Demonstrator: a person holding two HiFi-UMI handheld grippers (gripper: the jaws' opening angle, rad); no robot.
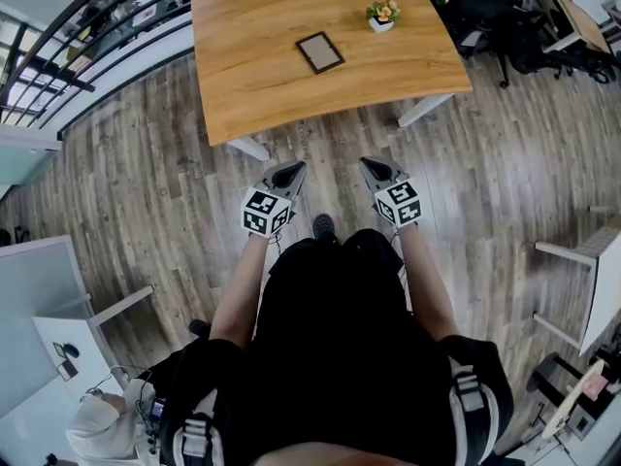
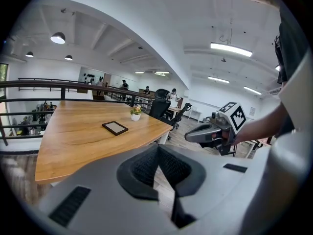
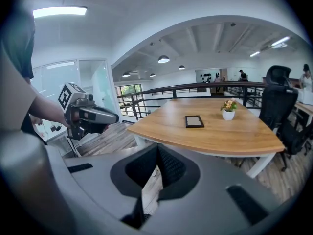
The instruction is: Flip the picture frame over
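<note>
Well beyond my left gripper (image 1: 294, 169) and right gripper (image 1: 369, 166), fingers pressed together and empty, lies the picture frame (image 1: 319, 51); lying flat, it may skid toward the plant pot (image 1: 381, 18) if nudged.

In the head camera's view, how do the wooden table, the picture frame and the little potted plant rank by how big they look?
1. wooden table, by far the largest.
2. picture frame.
3. potted plant, only slightly smaller than the frame. Both sit about equally far from the camera, so the order seems fair.

Black top (image 1: 330, 348), probably short-sleeved; grey left hand-held gripper (image 1: 293, 169), right hand-held gripper (image 1: 367, 163).
</note>
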